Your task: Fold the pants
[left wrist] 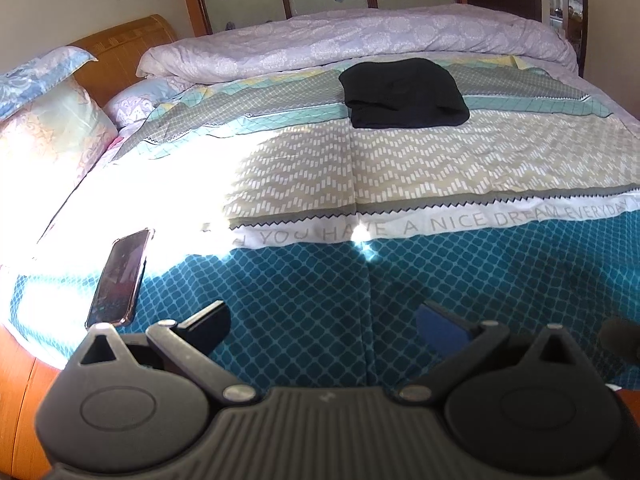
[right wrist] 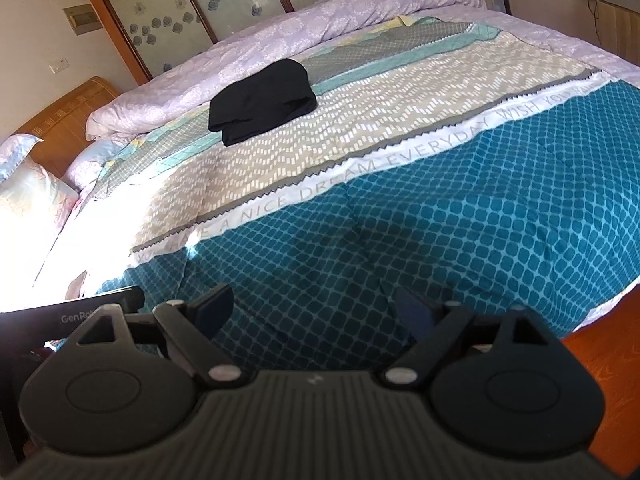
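Observation:
The black pants point(left wrist: 404, 94) lie folded in a compact rectangle far across the bed, on the grey and teal bands of the bedspread; they also show in the right wrist view point(right wrist: 262, 100). My left gripper point(left wrist: 322, 320) is open and empty, held low over the near teal part of the bedspread, well short of the pants. My right gripper point(right wrist: 316, 310) is open and empty too, over the same near teal area. Neither gripper touches the pants.
A phone point(left wrist: 120, 278) lies on the bedspread at the near left. A rolled lilac duvet point(left wrist: 360, 40) runs along the far side. Pillows point(left wrist: 48, 128) and a wooden headboard point(left wrist: 120, 52) are at left. Wood floor point(right wrist: 608, 364) shows at right. Part of the other device point(right wrist: 88, 310) shows at left.

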A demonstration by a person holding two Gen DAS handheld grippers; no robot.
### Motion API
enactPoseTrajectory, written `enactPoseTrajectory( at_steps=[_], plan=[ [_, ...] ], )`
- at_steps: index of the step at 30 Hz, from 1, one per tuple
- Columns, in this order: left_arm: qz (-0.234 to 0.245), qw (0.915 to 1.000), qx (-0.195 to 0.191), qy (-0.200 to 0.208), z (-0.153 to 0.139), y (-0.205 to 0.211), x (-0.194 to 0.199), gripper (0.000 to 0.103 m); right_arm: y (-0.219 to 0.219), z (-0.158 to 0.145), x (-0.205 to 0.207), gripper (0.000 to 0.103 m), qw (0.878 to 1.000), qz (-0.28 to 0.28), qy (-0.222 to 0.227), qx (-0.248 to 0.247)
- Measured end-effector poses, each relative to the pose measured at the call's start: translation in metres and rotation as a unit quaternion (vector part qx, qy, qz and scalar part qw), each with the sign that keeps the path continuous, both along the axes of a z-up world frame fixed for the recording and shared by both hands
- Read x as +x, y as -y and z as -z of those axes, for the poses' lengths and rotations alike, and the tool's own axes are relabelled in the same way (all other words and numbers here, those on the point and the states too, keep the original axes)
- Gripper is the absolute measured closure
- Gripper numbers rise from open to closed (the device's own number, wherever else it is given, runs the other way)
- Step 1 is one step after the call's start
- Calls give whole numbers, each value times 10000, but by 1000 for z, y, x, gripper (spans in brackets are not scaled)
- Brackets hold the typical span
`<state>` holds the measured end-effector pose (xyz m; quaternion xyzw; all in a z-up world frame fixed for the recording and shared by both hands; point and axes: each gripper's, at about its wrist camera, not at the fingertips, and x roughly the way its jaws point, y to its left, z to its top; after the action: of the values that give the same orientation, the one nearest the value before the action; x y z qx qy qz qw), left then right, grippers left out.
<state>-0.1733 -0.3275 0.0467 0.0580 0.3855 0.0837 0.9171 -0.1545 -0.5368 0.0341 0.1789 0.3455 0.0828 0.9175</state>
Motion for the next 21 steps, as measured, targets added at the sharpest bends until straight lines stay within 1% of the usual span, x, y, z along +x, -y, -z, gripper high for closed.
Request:
enactPoseTrajectory(
  at_steps=[4,7,8,12,14,16,18,19,21],
  plan=[
    [115,9996,-124,221,-24,7,4,0,-5,-24,11,13,9993,-316,149,-136],
    [167,9984,-292,445,-43,10,7,0,-12,-42,15,13,9962,-582,366,-534],
    [179,9980,-332,512,-48,12,9,0,-13,-47,17,13,9953,-633,423,-598],
    [152,9961,-422,760,-67,15,14,0,-12,-64,19,13,9952,-616,550,-523],
    [123,9952,-402,888,-72,17,14,0,-13,-70,17,12,9954,-510,663,-475],
    [118,9941,-382,1009,-74,18,10,0,-16,-75,15,8,9954,-372,764,-435],
    [120,9937,-429,1031,-74,17,8,0,-19,-77,14,6,9951,-357,843,-369],
    [111,9937,-460,1017,-73,16,7,0,-21,-78,13,4,9948,-387,852,-391],
    [94,9937,-511,995,-70,12,5,0,-25,-78,13,4,9941,-434,858,-501]
  ],
)
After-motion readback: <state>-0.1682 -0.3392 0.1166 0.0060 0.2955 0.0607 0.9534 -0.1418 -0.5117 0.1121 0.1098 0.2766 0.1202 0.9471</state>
